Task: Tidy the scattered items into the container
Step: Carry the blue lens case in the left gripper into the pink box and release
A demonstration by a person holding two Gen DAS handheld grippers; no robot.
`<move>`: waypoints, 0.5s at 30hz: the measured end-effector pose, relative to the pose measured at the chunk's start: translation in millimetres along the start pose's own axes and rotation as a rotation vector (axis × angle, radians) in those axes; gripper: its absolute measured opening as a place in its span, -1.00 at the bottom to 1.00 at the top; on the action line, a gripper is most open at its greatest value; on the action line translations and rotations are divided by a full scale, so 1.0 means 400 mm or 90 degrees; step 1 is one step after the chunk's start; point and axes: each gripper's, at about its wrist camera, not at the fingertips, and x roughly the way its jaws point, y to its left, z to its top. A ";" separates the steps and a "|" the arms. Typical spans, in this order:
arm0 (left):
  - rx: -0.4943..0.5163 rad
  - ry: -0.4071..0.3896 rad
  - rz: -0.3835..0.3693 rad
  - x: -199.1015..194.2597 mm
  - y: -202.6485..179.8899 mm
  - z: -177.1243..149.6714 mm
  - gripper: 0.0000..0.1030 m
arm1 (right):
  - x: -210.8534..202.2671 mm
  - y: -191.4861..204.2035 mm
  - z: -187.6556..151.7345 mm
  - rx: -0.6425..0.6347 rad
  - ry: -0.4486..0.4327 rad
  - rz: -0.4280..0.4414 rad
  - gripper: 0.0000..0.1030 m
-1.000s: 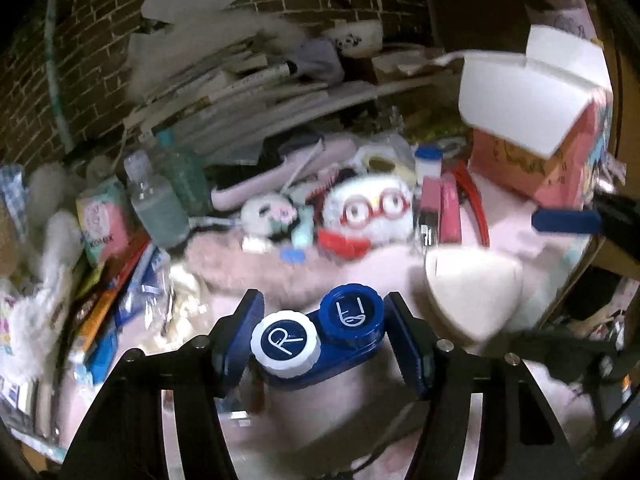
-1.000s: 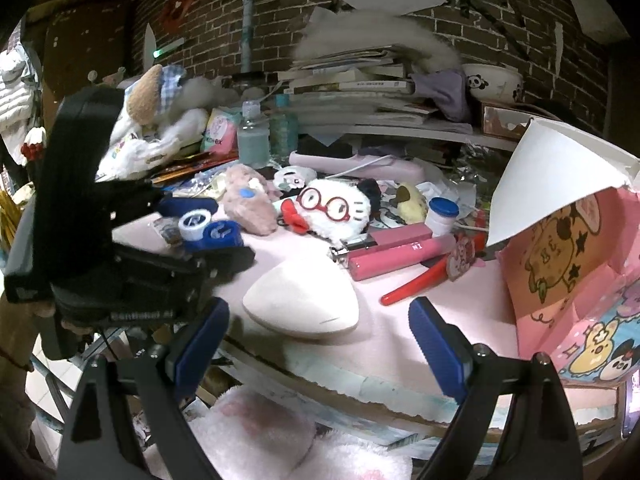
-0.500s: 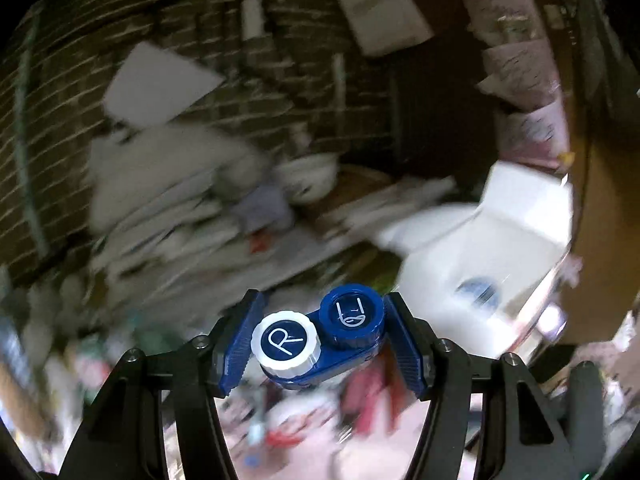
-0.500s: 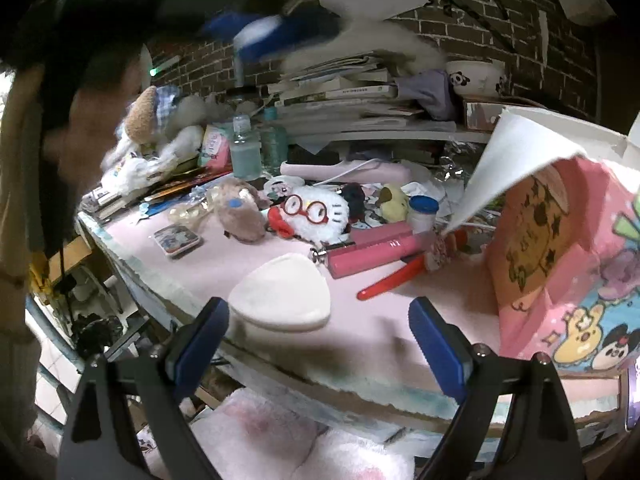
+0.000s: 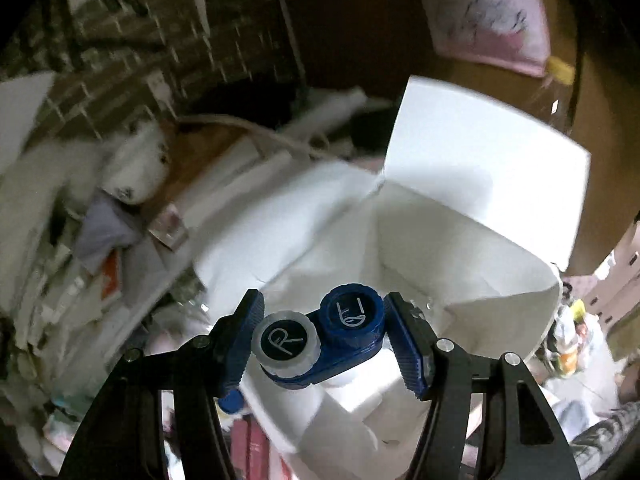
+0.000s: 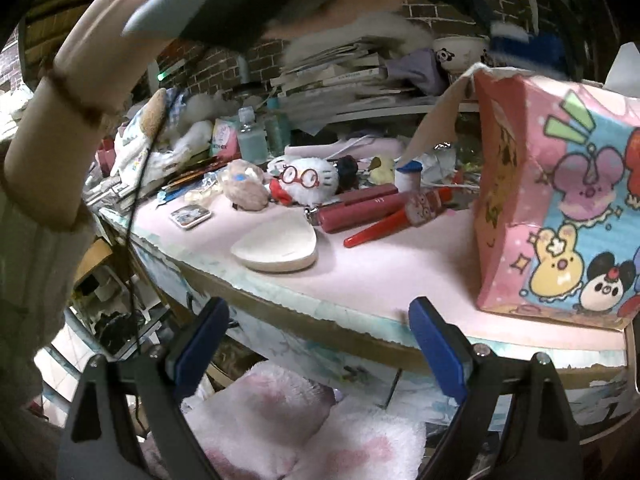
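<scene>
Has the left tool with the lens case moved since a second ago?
Yes. The left tool, shut on the lens case, went from low over the cluttered table up and across to above the pink box's open white interior.

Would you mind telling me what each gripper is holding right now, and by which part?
The left gripper clamps a blue contact lens case by its two ends. The right gripper holds nothing.

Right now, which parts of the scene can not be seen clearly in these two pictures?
- Left wrist view: the box bottom is hidden behind the contact lens case in the left hand-held gripper.
- Left wrist view: the shelf clutter is smeared by motion blur.
- Right wrist view: the box's inside is hidden by its pink wall.
- Right wrist view: the left hand-held gripper is blurred, cut by the top edge.
</scene>
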 end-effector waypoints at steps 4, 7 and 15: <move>-0.012 0.057 0.007 0.046 0.009 -0.001 0.13 | -0.010 -0.001 0.008 -0.002 -0.013 -0.003 0.75; -0.020 0.077 -0.002 0.071 0.013 -0.006 0.13 | -0.013 0.000 0.018 -0.007 -0.022 -0.007 0.75; -0.009 0.133 -0.036 0.140 -0.016 0.022 0.11 | -0.012 -0.005 0.032 -0.005 -0.032 -0.016 0.75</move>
